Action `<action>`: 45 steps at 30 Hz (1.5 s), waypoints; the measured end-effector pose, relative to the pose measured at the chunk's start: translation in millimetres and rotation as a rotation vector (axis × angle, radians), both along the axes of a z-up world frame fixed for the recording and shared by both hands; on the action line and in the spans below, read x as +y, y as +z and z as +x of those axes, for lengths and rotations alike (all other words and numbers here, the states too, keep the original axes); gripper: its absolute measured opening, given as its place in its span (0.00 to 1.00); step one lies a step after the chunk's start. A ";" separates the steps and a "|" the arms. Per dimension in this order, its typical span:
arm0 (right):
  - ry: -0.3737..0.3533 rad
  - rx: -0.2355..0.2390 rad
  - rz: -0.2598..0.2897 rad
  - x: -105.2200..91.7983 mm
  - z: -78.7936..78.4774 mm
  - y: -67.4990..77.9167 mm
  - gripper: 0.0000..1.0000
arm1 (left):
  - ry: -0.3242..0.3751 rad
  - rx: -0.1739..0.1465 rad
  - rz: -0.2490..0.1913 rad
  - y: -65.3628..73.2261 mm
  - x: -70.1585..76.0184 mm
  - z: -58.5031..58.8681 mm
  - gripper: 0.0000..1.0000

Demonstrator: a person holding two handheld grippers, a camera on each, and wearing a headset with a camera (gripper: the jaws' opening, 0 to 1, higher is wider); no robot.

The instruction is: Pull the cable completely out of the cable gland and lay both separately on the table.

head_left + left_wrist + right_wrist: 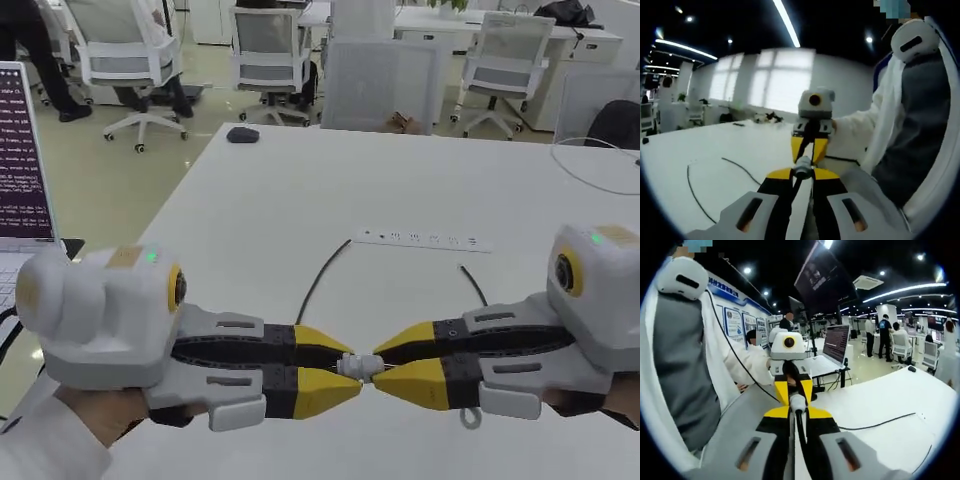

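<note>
Over the near part of the white table (pixel 300 190), my two grippers meet tip to tip. A small white cable gland (pixel 353 366) sits between the tips. My left gripper (pixel 345 367) comes in from the left and is shut on the gland (pixel 802 168). My right gripper (pixel 388 366) faces it from the right and is shut on the black cable (pixel 801 432), which runs back between its jaws just behind the gland (pixel 797 402). The rest of the black cable (pixel 318 278) lies slack on the table beyond the grippers, and one free end (pixel 463 268) lies to the right.
A white power strip (pixel 420 239) lies across the table beyond the cable. A dark mouse (pixel 242 134) sits at the far edge, and a laptop (pixel 20 160) stands at the left. A thin white cable (pixel 590 172) loops at the far right. Office chairs (pixel 268 60) stand behind the table.
</note>
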State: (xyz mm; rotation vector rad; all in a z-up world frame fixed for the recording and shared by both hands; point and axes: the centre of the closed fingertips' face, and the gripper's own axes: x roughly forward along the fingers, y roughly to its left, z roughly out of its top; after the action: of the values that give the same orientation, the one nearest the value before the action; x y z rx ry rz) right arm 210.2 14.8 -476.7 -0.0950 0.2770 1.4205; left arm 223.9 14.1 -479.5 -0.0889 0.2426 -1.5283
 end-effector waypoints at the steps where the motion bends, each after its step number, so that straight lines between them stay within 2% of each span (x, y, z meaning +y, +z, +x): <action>1: 0.003 -0.042 -0.006 0.1 0.9 0.0 0.08 | 0.000 0.021 -0.001 -0.3 0.2 0.0 0.14; 2: 0.018 -0.112 -0.023 0.8 0.2 -1.2 0.08 | -0.004 0.068 0.001 -1.5 0.5 -1.0 0.14; 3: 0.023 -0.147 -0.035 1.0 0.0 -2.5 0.08 | -0.004 0.084 0.001 -2.4 0.7 -0.4 0.14; 4: 0.026 -0.169 -0.052 1.3 0.1 -5.6 0.08 | -0.003 0.079 0.007 -4.5 0.6 0.5 0.14; 6: 0.026 -0.159 -0.055 2.3 -0.2 -9.3 0.08 | -0.002 0.062 0.021 -7.6 0.4 -1.3 0.14; 9: 0.020 -0.154 -0.046 1.9 0.6 -9.6 0.09 | -0.002 0.056 0.022 -8.0 1.1 -1.7 0.14; 12: 0.006 -0.157 -0.032 2.3 3.2 -7.9 0.10 | 0.007 0.014 0.016 -6.2 1.1 0.2 0.14; 14: -0.002 -0.130 -0.021 1.7 6.2 -7.8 0.11 | 0.012 -0.036 0.010 -4.4 1.0 1.6 0.15; 15: -0.018 -0.110 -0.029 0.7 9.6 -9.3 0.11 | 0.026 -0.069 0.023 -5.5 1.4 4.4 0.15; 16: -0.021 -0.094 -0.031 0.1 10.7 -10.1 0.13 | 0.020 -0.076 0.026 -5.7 1.6 3.6 0.15; 17: -0.033 -0.026 -0.019 -1.0 11.6 -11.4 0.16 | 0.015 -0.108 0.026 -4.6 2.5 3.6 0.15; 18: -0.053 0.013 -0.004 -2.1 14.5 -11.3 0.21 | 0.017 -0.135 0.023 -3.3 2.7 3.8 0.15; 19: -0.065 0.076 0.041 -3.3 16.8 -8.3 0.25 | 0.010 -0.160 0.022 -2.2 2.8 1.9 0.15; 22: -0.072 0.214 0.131 -5.6 16.9 -2.0 0.24 | 0.013 -0.242 0.046 -2.8 3.8 2.2 0.15; 23: -0.077 0.254 0.149 -6.1 17.1 -1.2 0.24 | 0.007 -0.243 0.049 -3.6 3.8 0.7 0.15; 24: -0.083 0.304 0.176 -6.9 17.9 -0.3 0.24 | 0.008 -0.266 0.055 -3.6 3.8 0.7 0.15; 27: -0.085 0.376 0.216 -7.1 17.5 1.0 0.24 | 0.006 -0.277 0.051 -2.3 3.3 -0.1 0.15; 31: -0.082 0.417 0.230 -5.7 15.5 0.7 0.22 | 0.001 -0.298 0.052 -1.4 1.5 -0.5 0.15; 34: -0.070 0.437 0.222 -3.3 11.8 -2.1 0.21 | -0.004 -0.300 0.055 -1.6 0.2 -1.2 0.15; 40: -0.056 0.442 0.219 -0.8 7.8 -3.8 0.12 | -0.009 -0.302 0.058 -2.1 -2.6 -2.3 0.15; 42: -0.051 0.442 0.217 -0.2 7.0 -4.0 0.12 | -0.012 -0.301 0.057 -2.1 -2.8 -2.7 0.15; 45: -0.043 0.416 0.203 -0.2 5.8 -3.8 0.11 | -0.014 -0.294 0.057 -2.2 -3.2 -3.0 0.15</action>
State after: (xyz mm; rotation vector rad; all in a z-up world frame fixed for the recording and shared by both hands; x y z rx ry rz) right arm 216.0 14.6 -480.5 0.3746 0.4708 1.4100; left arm 221.0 10.9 -481.7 0.1820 0.0523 -1.5257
